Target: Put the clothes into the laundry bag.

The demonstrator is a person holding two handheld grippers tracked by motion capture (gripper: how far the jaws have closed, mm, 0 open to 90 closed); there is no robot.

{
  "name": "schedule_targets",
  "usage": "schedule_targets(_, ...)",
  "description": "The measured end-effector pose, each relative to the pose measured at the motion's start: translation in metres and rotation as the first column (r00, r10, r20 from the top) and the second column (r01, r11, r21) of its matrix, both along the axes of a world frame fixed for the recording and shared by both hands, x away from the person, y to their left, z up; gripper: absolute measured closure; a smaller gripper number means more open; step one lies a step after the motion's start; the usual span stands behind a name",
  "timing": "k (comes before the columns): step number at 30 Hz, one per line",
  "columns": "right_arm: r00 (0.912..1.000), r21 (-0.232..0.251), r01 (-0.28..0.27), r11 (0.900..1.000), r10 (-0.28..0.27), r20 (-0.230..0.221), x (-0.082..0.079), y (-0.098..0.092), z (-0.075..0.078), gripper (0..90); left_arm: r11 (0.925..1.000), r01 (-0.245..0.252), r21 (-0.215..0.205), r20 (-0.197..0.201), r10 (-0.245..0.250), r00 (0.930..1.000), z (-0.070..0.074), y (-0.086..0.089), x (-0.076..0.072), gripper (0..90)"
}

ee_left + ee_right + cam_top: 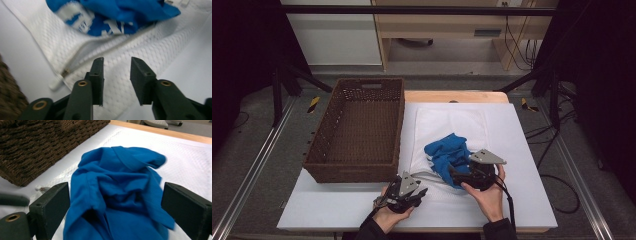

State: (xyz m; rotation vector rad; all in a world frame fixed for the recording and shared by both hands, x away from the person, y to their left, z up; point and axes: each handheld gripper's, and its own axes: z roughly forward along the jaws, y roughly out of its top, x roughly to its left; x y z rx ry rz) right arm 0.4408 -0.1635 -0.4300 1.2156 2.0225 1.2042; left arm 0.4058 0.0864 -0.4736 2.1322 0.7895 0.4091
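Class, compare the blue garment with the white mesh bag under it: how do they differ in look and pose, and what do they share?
The blue garment is bright blue and smooth; the white mesh bag is white with a dimpled weave.
The blue garment is crumpled into a heap; the white mesh bag lies spread flat.
The white mesh bag has a zipper along one edge; no zipper is visible on the blue garment, which carries white lettering.
Both are soft fabric on the table.

A brown wicker basket (357, 131) stands empty on the left of the white table (522, 150). Just right of it lies a white mesh bag (452, 125) with a zipper (65, 72), and a crumpled blue cloth (447, 155) rests on its near part.
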Motion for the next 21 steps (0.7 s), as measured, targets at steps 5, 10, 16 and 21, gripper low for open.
schedule_targets(5,0.9998,-0.010,-0.008,1.000,0.008,-0.021,0.014,0.018,-0.006,8.9,0.9998,-0.020,-0.001,-0.017,0.020,0.9997,-0.011,-0.006,0.001,75.1)
schedule_targets(10,0.9991,-0.045,-0.012,0.999,0.010,-0.042,0.028,0.035,-0.013,9.7,0.9993,-0.036,0.005,-0.008,0.036,0.9993,-0.013,-0.008,0.001,82.6)
schedule_targets(16,0.9952,-0.091,0.002,0.996,-0.011,-0.098,0.042,0.046,-0.032,11.4,0.9990,-0.038,0.023,-0.002,0.038,0.9993,-0.014,-0.010,0.001,84.8)
schedule_targets(21,0.9909,-0.139,0.029,0.990,-0.047,-0.126,0.050,0.050,-0.045,18.2,0.9990,-0.037,0.025,-0.013,0.038,0.9992,-0.014,-0.011,0.001,84.6)
